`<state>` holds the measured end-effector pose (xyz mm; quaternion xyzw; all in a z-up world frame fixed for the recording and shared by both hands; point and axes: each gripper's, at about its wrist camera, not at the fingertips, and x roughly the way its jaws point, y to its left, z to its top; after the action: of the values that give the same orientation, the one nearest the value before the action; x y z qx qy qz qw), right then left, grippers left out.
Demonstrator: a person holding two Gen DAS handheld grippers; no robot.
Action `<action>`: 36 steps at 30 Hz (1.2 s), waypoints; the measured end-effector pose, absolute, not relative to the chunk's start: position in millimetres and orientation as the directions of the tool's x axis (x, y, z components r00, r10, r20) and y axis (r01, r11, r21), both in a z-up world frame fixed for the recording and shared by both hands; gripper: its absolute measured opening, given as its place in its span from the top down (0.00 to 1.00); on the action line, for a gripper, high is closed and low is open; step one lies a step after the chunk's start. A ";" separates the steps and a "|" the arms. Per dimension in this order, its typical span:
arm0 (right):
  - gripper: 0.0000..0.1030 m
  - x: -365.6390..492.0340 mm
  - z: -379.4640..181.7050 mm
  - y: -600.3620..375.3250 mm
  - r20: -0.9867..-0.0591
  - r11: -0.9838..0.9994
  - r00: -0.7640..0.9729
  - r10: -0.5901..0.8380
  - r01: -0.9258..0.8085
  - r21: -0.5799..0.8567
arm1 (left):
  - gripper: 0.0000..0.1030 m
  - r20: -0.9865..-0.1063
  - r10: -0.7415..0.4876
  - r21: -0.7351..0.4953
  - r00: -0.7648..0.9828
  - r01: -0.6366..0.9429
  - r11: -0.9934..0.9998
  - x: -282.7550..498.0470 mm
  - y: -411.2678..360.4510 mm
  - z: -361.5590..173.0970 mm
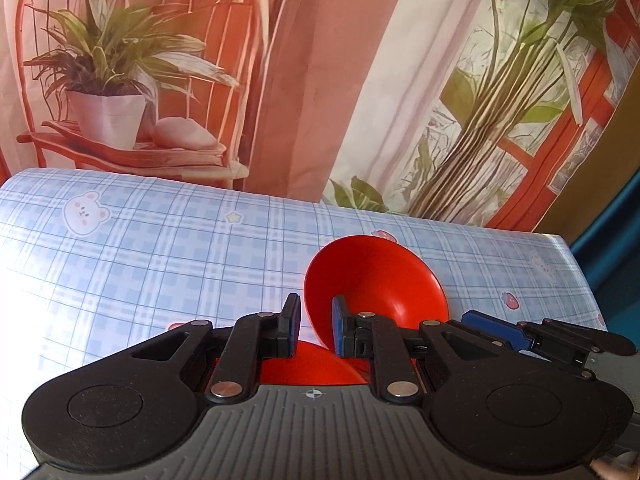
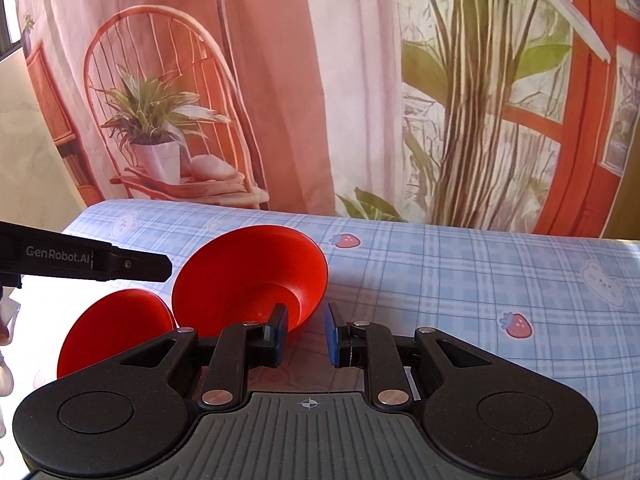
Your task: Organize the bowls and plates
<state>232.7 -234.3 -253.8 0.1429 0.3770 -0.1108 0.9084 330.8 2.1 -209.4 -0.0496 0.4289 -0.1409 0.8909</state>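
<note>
Two red bowls are up off the table. My left gripper (image 1: pixel 316 308) is shut on the rim of one red bowl (image 1: pixel 316 368), most of which hangs hidden under its fingers. In the right wrist view that bowl (image 2: pixel 116 332) hangs tilted below the left gripper (image 2: pixel 162 268). My right gripper (image 2: pixel 306 320) is shut on the lower right rim of the other red bowl (image 2: pixel 240 276), with its left finger inside the bowl. This bowl (image 1: pixel 380 276) is tipped with its opening toward the cameras, and the right gripper (image 1: pixel 480 322) is at its right side. The two bowls are close side by side.
The table wears a blue checked cloth (image 2: pixel 480 280) printed with bears and strawberries. Its right edge (image 1: pixel 576 264) drops off beside a dark blue surface. A printed backdrop (image 1: pixel 320 80) of a chair, plants and a window hangs just behind the table.
</note>
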 end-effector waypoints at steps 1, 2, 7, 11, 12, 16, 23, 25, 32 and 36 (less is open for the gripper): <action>0.82 233.2 -256.1 -235.0 -0.717 0.933 0.692 -0.090 0.311 0.183 | 0.83 -0.754 -0.293 -0.204 0.589 0.214 0.955 333.7 -1.7 -211.2; 0.82 233.7 -258.1 -236.2 -0.716 0.930 0.692 -0.088 0.314 0.190 | 0.83 -0.756 -0.292 -0.200 0.586 0.218 0.955 335.5 -4.2 -212.8; 0.82 237.0 -264.3 -240.0 -0.712 0.923 0.699 -0.067 0.315 0.222 | 0.83 -0.759 -0.280 -0.177 0.588 0.227 0.958 341.2 -12.7 -219.3; 0.83 237.9 -266.1 -241.7 -0.710 0.921 0.702 -0.056 0.310 0.234 | 0.83 -0.767 -0.297 -0.195 0.569 0.234 0.952 345.3 -15.4 -221.5; 0.83 238.2 -266.5 -241.8 -0.709 0.921 0.703 -0.054 0.310 0.237 | 0.83 -0.766 -0.295 -0.192 0.571 0.235 0.953 345.3 -16.2 -222.1; 0.83 239.3 -266.6 -241.1 -0.707 0.922 0.705 -0.049 0.304 0.239 | 0.83 -0.764 -0.293 -0.194 0.575 0.229 0.954 345.6 -16.3 -223.2; 0.84 239.3 -267.1 -241.8 -0.705 0.922 0.708 -0.045 0.301 0.244 | 0.83 -0.746 -0.257 -0.159 0.615 0.210 0.965 344.1 -11.0 -217.8; 0.84 239.4 -267.1 -241.5 -0.705 0.922 0.708 -0.046 0.301 0.242 | 0.83 -0.760 -0.249 -0.156 0.600 0.204 0.967 347.6 -11.0 -222.1; 0.85 240.4 -267.3 -242.3 -0.702 0.917 0.711 -0.042 0.306 0.255 | 0.83 -0.791 -0.258 -0.170 0.555 0.206 0.964 352.7 -15.2 -233.6; 0.84 236.2 -262.3 -244.5 -0.690 0.913 0.722 -0.048 0.312 0.263 | 0.83 -0.786 -0.251 -0.155 0.565 0.214 0.964 348.3 -20.2 -226.5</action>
<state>236.2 -244.5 -262.3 0.1839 0.3595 -0.0989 0.9095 348.3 -20.2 -226.5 -0.0209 0.4475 -0.1316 0.8843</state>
